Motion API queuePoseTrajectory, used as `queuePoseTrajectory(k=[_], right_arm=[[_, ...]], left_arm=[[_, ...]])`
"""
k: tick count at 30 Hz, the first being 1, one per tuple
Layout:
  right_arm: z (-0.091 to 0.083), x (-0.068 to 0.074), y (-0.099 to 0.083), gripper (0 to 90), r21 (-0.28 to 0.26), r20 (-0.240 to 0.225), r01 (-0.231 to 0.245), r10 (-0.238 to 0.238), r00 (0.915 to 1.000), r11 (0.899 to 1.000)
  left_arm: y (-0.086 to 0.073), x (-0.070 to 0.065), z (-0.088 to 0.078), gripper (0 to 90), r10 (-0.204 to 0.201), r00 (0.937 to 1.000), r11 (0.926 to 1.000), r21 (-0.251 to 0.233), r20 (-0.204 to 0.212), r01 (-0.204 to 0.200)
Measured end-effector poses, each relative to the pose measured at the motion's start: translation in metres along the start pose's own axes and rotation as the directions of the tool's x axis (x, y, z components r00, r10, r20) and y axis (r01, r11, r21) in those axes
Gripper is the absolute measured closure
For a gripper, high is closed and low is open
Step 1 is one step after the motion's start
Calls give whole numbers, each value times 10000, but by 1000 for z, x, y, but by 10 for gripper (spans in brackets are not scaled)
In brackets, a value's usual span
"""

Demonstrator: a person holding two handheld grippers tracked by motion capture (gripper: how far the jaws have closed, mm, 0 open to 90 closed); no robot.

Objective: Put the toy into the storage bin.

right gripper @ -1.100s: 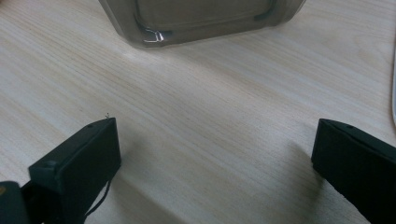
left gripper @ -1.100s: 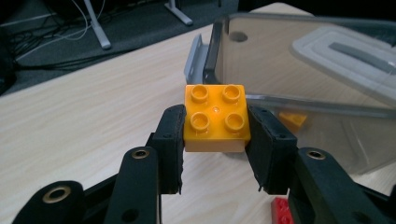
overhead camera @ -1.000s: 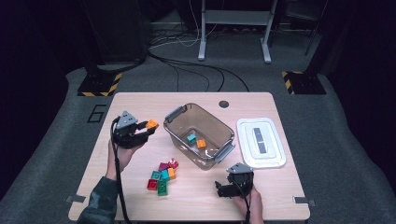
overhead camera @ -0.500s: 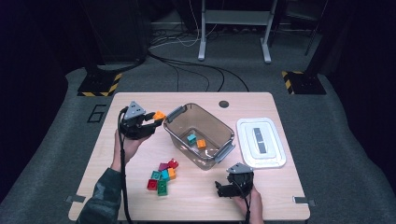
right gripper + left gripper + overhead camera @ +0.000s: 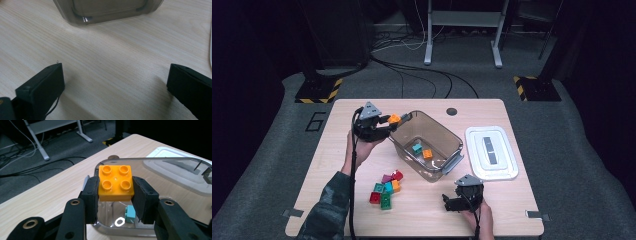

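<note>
We are holding a square orange four-stud plastic brick [image 5: 115,179] in our left claw [image 5: 388,122], the two black jaws clenched on its opposite sides with the studs facing up. In the left claw view the brick is sitting level between the jaws, directly above the near rim of the clear rectangular plastic bin [image 5: 447,135], and we are looking past it down into the bin, where a small teal brick [image 5: 130,213] is lying on the floor. From the high view, the brick is hanging at the bin's far-left corner, just at the edge rather than over the middle; the open interior lies to the claw's right and toward us.

That is the relation we judge the next move to turn on: the bin's long axis is running diagonally from that corner toward the near right, so carrying the brick a little way along it would put it well clear of the wall before letting go. Released where it is now, it could clip the rim.

Inside the bin an orange brick [image 5: 427,154] is resting just beside the teal one. Our right claw [image 5: 451,202] is resting low over the pale wooden surface [image 5: 512,210] near the bin's near corner, jaws spread wide and gripping nothing. A cluster of loose coloured bricks [image 5: 386,190] is waiting nearer our left hand, and the white lid [image 5: 491,152] is lying flat to the bin's right.
</note>
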State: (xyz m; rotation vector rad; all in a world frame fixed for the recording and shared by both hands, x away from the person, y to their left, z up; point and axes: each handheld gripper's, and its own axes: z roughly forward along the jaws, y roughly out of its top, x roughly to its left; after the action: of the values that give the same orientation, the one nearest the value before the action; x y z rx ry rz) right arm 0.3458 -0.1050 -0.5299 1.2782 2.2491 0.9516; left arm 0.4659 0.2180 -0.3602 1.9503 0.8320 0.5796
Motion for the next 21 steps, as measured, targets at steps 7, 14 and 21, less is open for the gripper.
queuePoseTrajectory(k=[7, 14, 21], right_arm=[[0, 0, 0, 4, 46, -35, 69, -68, 10000, 10000], [0, 0, 0, 4, 9, 16, -8, 8, 10000, 10000], [0, -1, 0, 5, 28, -59, 166, -166, 9998, 9999]], left_arm=[[1, -6, 18, 586, 14, 9997, 9995, 330, 244, -22], [-3, -5, 30, 586, -22, 9997, 9977, 682, 236, 6], [-8, -2, 33, 477, -447, 9987, 9924, 1155, 226, 418]])
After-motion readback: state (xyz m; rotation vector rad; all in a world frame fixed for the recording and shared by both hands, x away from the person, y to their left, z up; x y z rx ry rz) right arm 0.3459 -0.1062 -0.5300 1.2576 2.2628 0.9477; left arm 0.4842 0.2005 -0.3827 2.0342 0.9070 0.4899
